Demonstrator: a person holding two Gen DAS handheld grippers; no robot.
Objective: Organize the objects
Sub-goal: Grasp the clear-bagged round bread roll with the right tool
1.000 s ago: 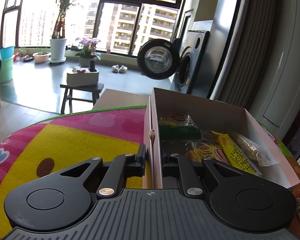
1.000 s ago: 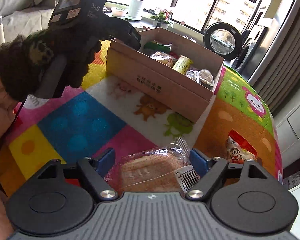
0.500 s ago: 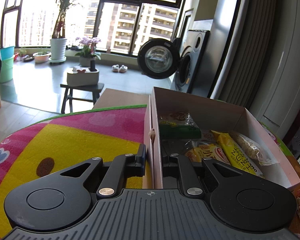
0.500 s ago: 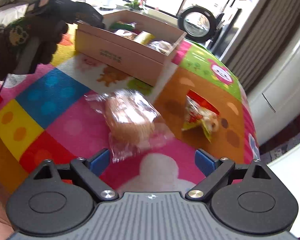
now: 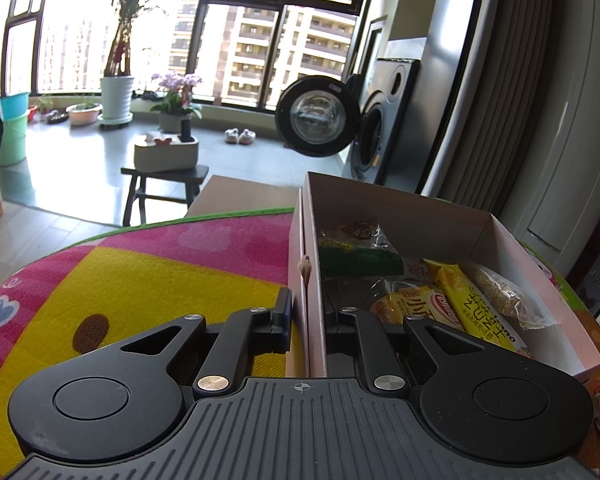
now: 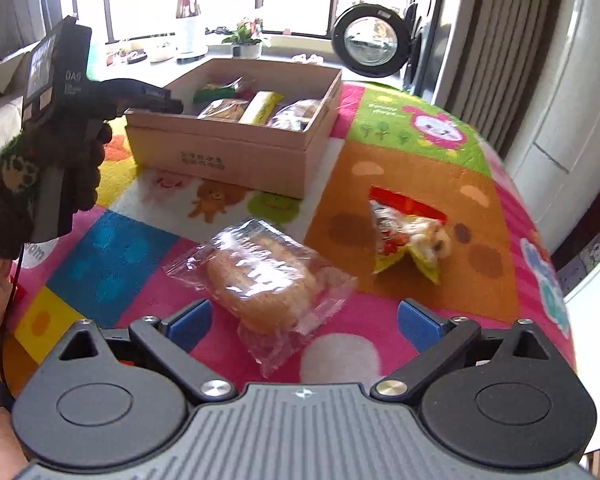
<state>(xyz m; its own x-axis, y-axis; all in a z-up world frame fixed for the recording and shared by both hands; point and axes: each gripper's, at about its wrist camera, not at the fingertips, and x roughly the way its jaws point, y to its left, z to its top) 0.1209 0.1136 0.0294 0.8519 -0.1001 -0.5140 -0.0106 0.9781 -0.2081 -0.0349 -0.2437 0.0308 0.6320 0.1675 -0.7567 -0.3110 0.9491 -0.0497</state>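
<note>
Bread packet (image 6: 262, 276) now lies released between wide-spread right gripper (image 6: 304, 320); left gripper (image 5: 306, 312) still clamps box wall (image 5: 300, 264).

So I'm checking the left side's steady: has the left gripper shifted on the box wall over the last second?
No. The left gripper sits clamped at the same spot on the cardboard box wall, unchanged against the pink mat edge.

Washing machine with open round door (image 5: 318, 116), potted orchid (image 5: 176, 98), dark stool (image 5: 162, 184), slippers (image 5: 240, 136), colourful mat (image 6: 400, 152)

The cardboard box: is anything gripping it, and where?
Yes. The left hand-held gripper is shut on the cardboard box, pinching its side wall at the rim. The right hand-held gripper holds nothing.
</note>
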